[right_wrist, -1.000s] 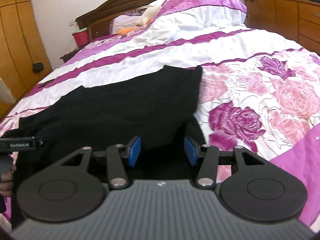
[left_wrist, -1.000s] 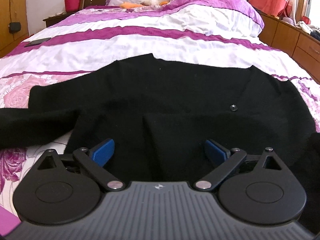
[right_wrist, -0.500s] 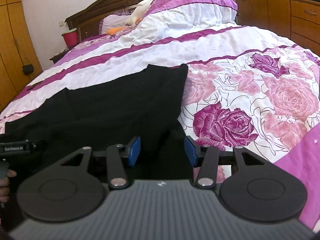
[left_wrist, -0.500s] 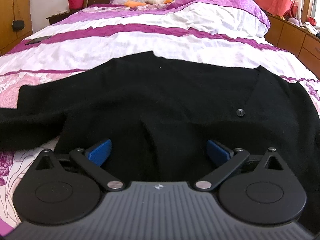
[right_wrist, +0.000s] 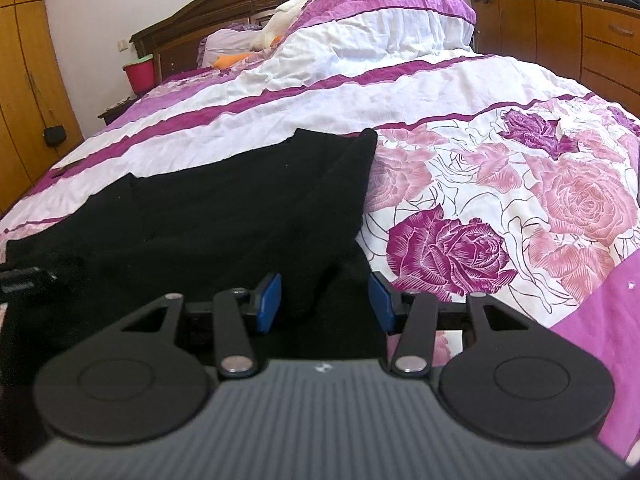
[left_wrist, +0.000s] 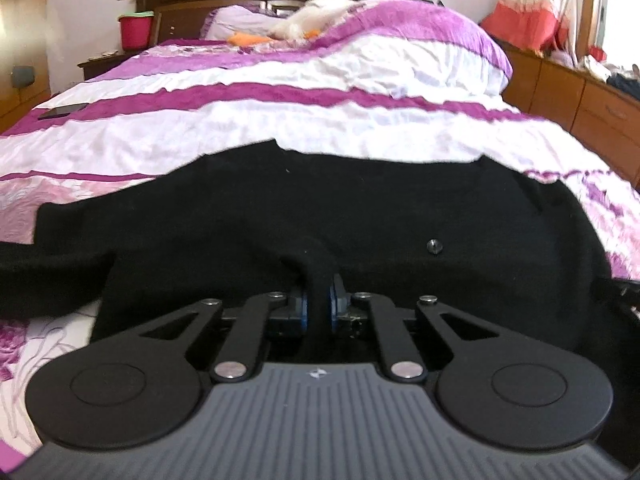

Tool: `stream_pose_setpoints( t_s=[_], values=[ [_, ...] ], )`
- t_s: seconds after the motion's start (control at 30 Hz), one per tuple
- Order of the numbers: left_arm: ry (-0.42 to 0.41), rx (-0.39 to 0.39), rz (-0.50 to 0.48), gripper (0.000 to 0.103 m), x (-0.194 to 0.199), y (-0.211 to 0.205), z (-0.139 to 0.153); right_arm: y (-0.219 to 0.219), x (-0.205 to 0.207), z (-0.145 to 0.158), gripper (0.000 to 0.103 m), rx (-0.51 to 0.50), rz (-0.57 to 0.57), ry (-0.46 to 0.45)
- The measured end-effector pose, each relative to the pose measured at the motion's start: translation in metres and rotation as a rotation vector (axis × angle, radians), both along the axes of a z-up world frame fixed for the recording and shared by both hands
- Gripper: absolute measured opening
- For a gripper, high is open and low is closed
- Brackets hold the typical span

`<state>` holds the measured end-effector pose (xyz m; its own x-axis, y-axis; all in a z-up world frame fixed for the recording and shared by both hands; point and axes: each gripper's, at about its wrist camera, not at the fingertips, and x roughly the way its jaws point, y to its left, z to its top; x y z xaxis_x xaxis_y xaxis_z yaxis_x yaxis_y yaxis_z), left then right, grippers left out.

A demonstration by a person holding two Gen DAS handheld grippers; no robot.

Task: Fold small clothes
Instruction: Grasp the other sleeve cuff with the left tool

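Observation:
A black knit cardigan [left_wrist: 320, 208] lies spread across the flowered bedspread [left_wrist: 280, 128], a small button [left_wrist: 434, 246] showing on its front. My left gripper [left_wrist: 318, 306] is shut on a raised ridge of the cardigan, pinched between the blue pads near its front hem. In the right wrist view the same cardigan [right_wrist: 224, 208] fills the left half, its side edge running up to a corner. My right gripper [right_wrist: 325, 300] stands partly open over that edge, with black cloth lying between the pads [right_wrist: 269, 300] but not pressed by them.
A folded quilt and pillows [right_wrist: 380, 24] are piled at the headboard. A red bucket [left_wrist: 135, 32] sits on the nightstand and a dark phone [left_wrist: 62, 111] lies on the bed's left. A wooden dresser [right_wrist: 560, 36] lines the right side, a wardrobe [right_wrist: 24, 80] the left.
The left jaws went from wide open to shut, pinching up a ridge of the cardigan. The right jaws kept the same gap, and that view shifted slightly.

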<state>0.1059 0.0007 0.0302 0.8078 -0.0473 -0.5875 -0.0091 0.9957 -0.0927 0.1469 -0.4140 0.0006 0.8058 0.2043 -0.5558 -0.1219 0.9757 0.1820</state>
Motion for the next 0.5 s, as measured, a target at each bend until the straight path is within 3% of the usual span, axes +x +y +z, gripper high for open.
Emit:
stream_pose_setpoints(
  t_s=[0.5],
  values=[
    [-0.039,0.001,0.108,0.011,-0.028,0.036,0.012,0.009,-0.001,0.005,0.050,-0.060,0.007,-0.013]
  ],
)
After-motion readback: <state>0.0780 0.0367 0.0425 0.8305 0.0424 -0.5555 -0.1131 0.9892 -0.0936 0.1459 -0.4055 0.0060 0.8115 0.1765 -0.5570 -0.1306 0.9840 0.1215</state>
